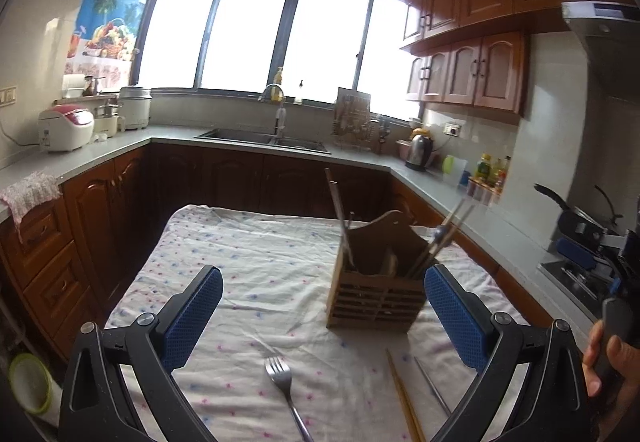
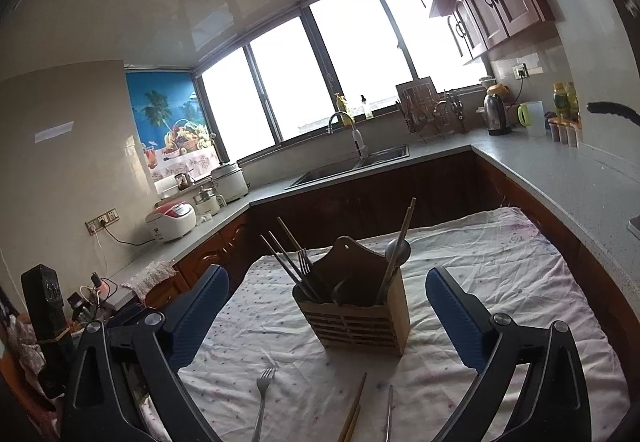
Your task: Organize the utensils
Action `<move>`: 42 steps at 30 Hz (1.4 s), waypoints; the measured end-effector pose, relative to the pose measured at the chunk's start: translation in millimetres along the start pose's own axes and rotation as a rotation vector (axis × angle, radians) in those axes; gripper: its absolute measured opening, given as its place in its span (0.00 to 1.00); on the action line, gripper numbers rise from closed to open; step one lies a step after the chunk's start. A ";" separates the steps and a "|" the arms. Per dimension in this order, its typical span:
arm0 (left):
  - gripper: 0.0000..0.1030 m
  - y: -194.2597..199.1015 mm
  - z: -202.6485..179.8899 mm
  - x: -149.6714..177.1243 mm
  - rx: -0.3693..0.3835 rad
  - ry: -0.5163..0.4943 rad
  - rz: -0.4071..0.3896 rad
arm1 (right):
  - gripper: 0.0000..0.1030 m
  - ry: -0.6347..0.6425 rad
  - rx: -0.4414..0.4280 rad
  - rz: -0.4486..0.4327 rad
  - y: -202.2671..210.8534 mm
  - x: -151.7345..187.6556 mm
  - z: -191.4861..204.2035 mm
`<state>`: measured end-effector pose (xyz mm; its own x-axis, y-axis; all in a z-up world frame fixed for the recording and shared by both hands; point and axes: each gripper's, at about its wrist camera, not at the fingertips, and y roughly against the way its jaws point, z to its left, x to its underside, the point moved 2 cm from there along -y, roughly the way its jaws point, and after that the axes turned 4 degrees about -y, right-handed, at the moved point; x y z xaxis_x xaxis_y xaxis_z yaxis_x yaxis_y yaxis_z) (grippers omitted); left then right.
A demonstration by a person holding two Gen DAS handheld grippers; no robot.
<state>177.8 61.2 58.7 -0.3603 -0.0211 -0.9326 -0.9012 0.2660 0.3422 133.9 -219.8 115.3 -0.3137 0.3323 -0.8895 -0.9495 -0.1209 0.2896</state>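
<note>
While both of my grippers hang over the near end of the table, neither one has anything in it. My left gripper point(image 1: 322, 316) has its blue pads point(image 1: 192, 318) spread wide, nothing between them but cloth and a bit of the caddy. Same deal with my right gripper point(image 2: 326, 316): jaws wide apart, empty.

Right under the left one, a fork point(image 1: 286, 390) lies on the cloth point(image 1: 248, 242), tines pointing far, handle running off the near edge of the view. Just right of it are wooden chopsticks point(image 1: 404, 398) and then a thin metal chopstick point(image 1: 432, 386), all flat on the cloth and apart from each other. From the right wrist I get the same lineup: fork point(image 2: 262, 402), wooden chopsticks point(image 2: 354, 410), metal chopstick point(image 2: 389, 414), left to right.

Farther out stands the wooden caddy point(image 2: 356, 316), upright, slatted front facing me. Its left compartment has metal chopsticks and a fork point(image 2: 306, 264) leaning left; the right one has a spoon point(image 2: 398, 252) and a chopstick sticking up. Can't tell what the dark thing in the middle is.

Beyond that it's counter point(image 1: 168, 134), sink point(image 1: 264, 138), windows. At the right edge of the left view my hand point(image 1: 612, 366) grips the other handle.
</note>
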 end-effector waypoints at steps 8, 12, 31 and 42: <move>0.99 36.7 3.1 6.0 -0.021 -0.030 -0.001 | 1.00 0.069 -0.009 -0.095 47.1 4.7 22.3; 0.99 45.2 -1.1 33.2 -0.118 -0.071 0.023 | 1.00 0.100 0.024 -0.104 55.8 31.0 23.4; 0.99 89.5 -18.2 125.4 -0.113 -0.027 -0.007 | 1.00 0.197 0.133 -0.038 65.0 164.9 17.1; 0.99 88.5 -23.0 148.8 -0.162 -0.062 0.034 | 1.00 0.180 0.167 -0.074 78.2 175.8 7.2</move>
<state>38.8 59.5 -47.1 -0.3798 0.0459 -0.9239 -0.9177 0.1070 0.3825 4.4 -164.2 -15.9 -0.2508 0.1605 -0.9546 -0.9631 0.0583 0.2628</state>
